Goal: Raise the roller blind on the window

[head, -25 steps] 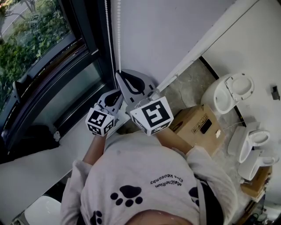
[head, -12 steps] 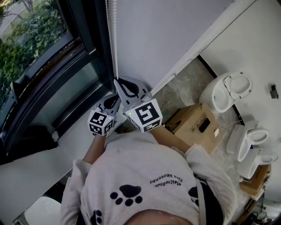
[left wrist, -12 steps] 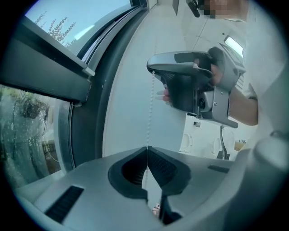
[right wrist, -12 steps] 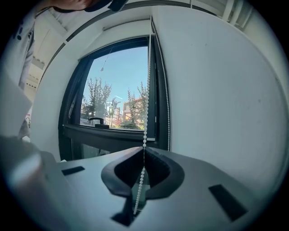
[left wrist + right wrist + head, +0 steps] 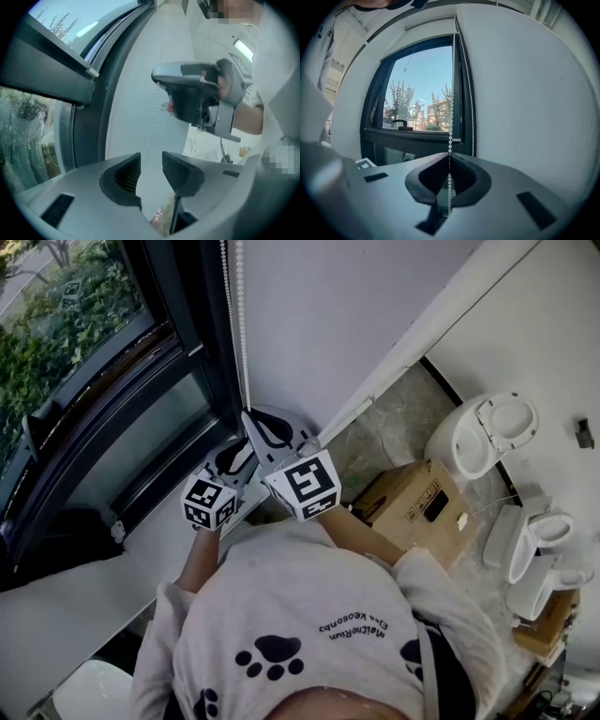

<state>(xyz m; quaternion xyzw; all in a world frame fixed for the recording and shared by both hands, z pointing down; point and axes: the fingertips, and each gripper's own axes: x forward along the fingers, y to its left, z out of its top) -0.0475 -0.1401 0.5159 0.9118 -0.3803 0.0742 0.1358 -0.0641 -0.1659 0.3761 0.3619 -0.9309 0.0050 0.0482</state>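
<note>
A white bead chain [image 5: 234, 324] hangs in two strands down the wall beside the dark window frame [image 5: 178, 343]. My right gripper [image 5: 249, 418] is shut on one strand of the bead chain [image 5: 451, 103], which runs straight down between its closed pads. The other strand [image 5: 469, 93] hangs free beside it. My left gripper [image 5: 232, 454] sits just below and left of the right one. Its jaws have just been opening and now stand apart. The bead chain [image 5: 152, 117] drops toward that gap, touching neither pad. The right gripper [image 5: 197, 93] shows above it.
A cardboard box [image 5: 417, 507] stands on the floor to the right. White toilets [image 5: 487, 437] and other ceramic fixtures [image 5: 534, 545] stand beyond it. A white sill [image 5: 84, 601] runs under the window. The white wall [image 5: 356, 306] lies just behind the chain.
Both grippers have sunk lower, away from the head camera, and look smaller. The right one keeps its hold on the chain.
</note>
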